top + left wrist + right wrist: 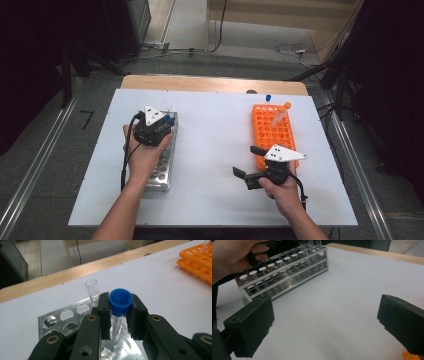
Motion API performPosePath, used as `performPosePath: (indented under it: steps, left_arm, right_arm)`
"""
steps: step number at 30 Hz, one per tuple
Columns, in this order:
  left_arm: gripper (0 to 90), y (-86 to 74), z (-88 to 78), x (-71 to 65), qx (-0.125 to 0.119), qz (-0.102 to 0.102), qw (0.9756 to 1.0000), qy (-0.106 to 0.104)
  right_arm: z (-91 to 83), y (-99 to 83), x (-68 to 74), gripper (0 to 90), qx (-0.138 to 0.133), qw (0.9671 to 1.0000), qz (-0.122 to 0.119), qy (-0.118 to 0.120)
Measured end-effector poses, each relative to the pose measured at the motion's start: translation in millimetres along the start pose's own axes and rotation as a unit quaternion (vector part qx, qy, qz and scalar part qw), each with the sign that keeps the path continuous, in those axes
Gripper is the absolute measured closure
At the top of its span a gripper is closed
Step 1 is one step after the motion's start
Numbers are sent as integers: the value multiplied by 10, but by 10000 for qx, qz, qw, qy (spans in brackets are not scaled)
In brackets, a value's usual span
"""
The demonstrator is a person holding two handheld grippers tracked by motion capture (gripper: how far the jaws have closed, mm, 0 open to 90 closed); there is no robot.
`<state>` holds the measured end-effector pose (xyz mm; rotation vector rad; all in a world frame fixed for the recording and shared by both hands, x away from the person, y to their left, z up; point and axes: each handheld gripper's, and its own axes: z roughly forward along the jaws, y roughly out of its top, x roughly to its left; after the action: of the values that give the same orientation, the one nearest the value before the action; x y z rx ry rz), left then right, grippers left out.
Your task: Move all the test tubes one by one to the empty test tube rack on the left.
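Firmly, left tool (120, 315) clamps clear blue-capped tube (119, 305) over perforated metal rack (75, 317).

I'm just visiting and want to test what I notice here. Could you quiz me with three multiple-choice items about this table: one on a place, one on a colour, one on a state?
1. Where does the orange rack sit?
A. At the table's right side, ahead of the right tongs
B. Under the left hand
C. On the floor

2. What colour is the cap of the tube in the left tongs?
A. Orange
B. Blue
C. White

3. How do the right tongs stand?
A. Clamped on a tube
B. Open, nothing between them
C. Shut tight on nothing

Answers:
1. A: the high view shows it at the right, just beyond the right tongs.
2. B: the left gripper view shows a blue cap between the pads, above the metal rack.
3. B: the right gripper view shows the jaws wide apart over bare table.
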<state>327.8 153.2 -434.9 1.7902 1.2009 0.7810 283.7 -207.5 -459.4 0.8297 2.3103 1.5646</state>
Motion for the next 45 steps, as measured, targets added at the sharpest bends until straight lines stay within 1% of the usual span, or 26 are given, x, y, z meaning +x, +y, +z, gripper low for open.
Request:
performPosePath:
  steps: [2,4,7,9,11,13,15,17,19,20,24,27,28,31,33,34,36,37,38,40,42,45]
  left_arm:
    - [743,-10,19,9,64,-36,10000,-31]
    - [737,-6,18,17,67,-68,9999,-70]
    - [676,-7,31,32,113,-196,9995,-215]
    - [639,-6,29,48,84,-268,9992,-282]
    - [613,-6,18,75,61,-398,9984,-399]
    - [567,-3,-7,98,-7,-496,9977,-456]
    - [505,2,-47,110,-128,-592,9967,-536]
    - [417,3,-89,115,-257,-703,9951,-653]
    - [325,1,-125,107,-323,-717,9938,-786]
    - [295,-2,-142,103,-359,-736,9929,-859]
    - [204,-25,-219,91,-524,-825,9896,-1058]
    - [152,-42,-272,75,-610,-856,9878,-1152]
    - [135,-50,-287,72,-637,-863,9868,-1210]
    - [69,-77,-328,64,-668,-855,9840,-1413]
    - [28,-98,-352,60,-690,-862,9817,-1549]
    - [13,-109,-365,59,-697,-841,9809,-1610]
    - [0,-127,-390,54,-740,-807,9795,-1691]
    - [0,-135,-405,52,-764,-798,9791,-1708]
    - [0,-141,-417,52,-783,-785,9785,-1741]
    - [0,-152,-434,53,-831,-791,9775,-1767]
    - [0,-166,-442,51,-859,-783,9767,-1802]
    - [0,-185,-438,34,-835,-729,9771,-1819]
  right_arm:
    - [-1,-1,1,0,1,10000,-2,-7]
    - [-4,-2,0,0,4,10000,-3,-8]
    - [-4,-2,-5,0,6,10000,13,-24]
    - [-3,0,-9,0,-2,10000,19,-38]
    - [-3,3,-15,0,-18,10000,18,-64]
    - [-7,12,-24,9,-57,9998,67,-158]
    - [-12,24,-50,12,-113,9996,129,-235]
    - [-16,37,-83,20,-167,9991,212,-335]
    - [-27,56,-113,25,-206,9985,247,-448]
    - [-32,70,-127,31,-237,9980,283,-511]
    - [-53,138,-199,60,-354,9950,345,-873]
    - [-44,191,-264,94,-365,9917,336,-1186]
    - [-41,206,-286,109,-395,9903,369,-1277]
    - [-31,260,-374,131,-453,9883,373,-1411]
    - [-23,301,-432,165,-498,9861,377,-1539]
    - [-18,322,-463,182,-518,9848,363,-1615]
    - [-3,362,-528,217,-548,9828,417,-1713]
    - [4,380,-560,236,-546,9815,441,-1782]
    - [9,397,-594,252,-542,9809,479,-1805]
    - [25,434,-668,268,-508,9805,569,-1809]
    - [37,469,-730,297,-507,9794,603,-1860]
    - [68,528,-803,328,-504,9782,555,-1938]
